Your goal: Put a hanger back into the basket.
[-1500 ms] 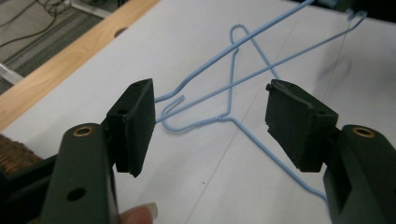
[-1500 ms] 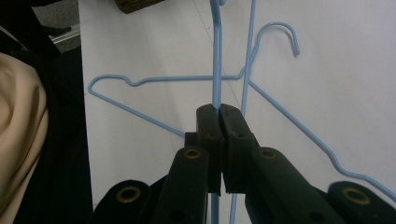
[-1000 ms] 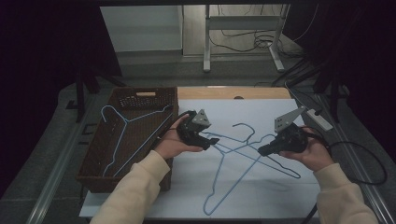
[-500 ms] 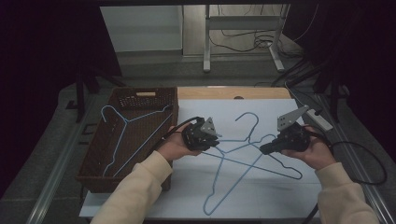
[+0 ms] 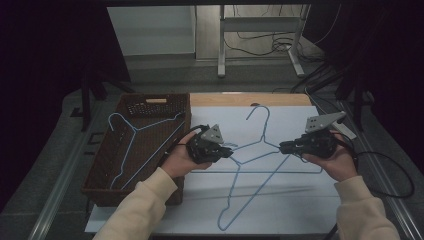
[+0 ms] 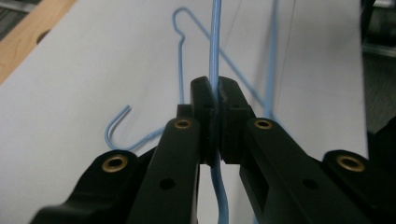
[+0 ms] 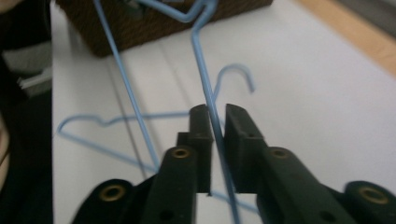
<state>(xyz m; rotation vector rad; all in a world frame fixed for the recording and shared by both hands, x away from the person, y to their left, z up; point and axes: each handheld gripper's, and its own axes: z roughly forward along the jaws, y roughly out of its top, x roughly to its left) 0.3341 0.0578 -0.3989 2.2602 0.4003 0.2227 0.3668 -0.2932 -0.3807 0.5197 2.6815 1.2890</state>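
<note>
A blue wire hanger [image 5: 267,125] hangs between the two grippers over the white tabletop [image 5: 300,210], its hook pointing to the far side. My left gripper [image 5: 227,150] is shut on its left shoulder; in the left gripper view the pads [image 6: 215,86] pinch the wire [image 6: 215,42]. My right gripper [image 5: 284,146] is at the right shoulder. Its jaws have just been opening, and in the right gripper view the wire [image 7: 205,79] runs through the narrow gap of that gripper [image 7: 215,112] without being pressed. A second blue hanger [image 5: 260,187] lies flat underneath, hook toward the near edge.
A dark woven basket [image 5: 115,195] stands at the left of the table with another blue hanger [image 5: 134,131] lying in it; its wall [image 7: 154,28] shows beyond the right gripper. A wooden strip [image 5: 250,99] borders the far edge. Desk legs and cables are on the floor beyond.
My left gripper moved right onto the hanger's wire and shut on it. The hanger's hook shifted toward the far side. My right gripper stayed put and its jaws parted slightly.
</note>
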